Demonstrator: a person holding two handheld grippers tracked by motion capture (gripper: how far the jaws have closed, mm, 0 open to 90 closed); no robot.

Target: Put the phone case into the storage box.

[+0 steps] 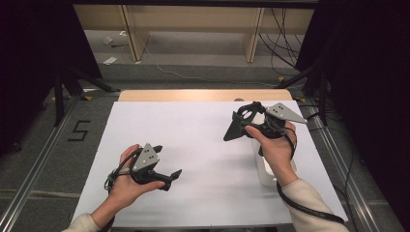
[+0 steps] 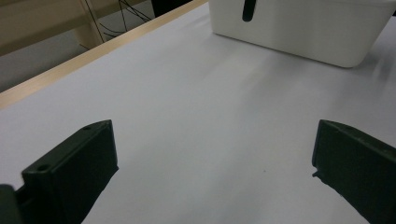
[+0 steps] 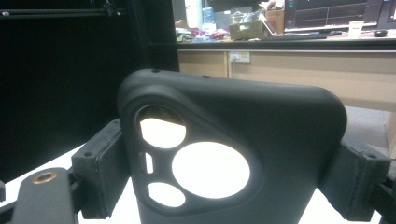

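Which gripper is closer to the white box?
Right. The right gripper, clamping a black phone case, hovers beside the white box; the left gripper sits open across the table.

— What colours do you see?
— I see a matte black phone case [image 3: 261, 140] between black jaws, and a plain white bin [image 2: 299, 28].
— And underneath?
— I see a white table sheet [image 1: 193, 145] with a pale wood edge [image 1: 193, 95]; no patterns anywhere.
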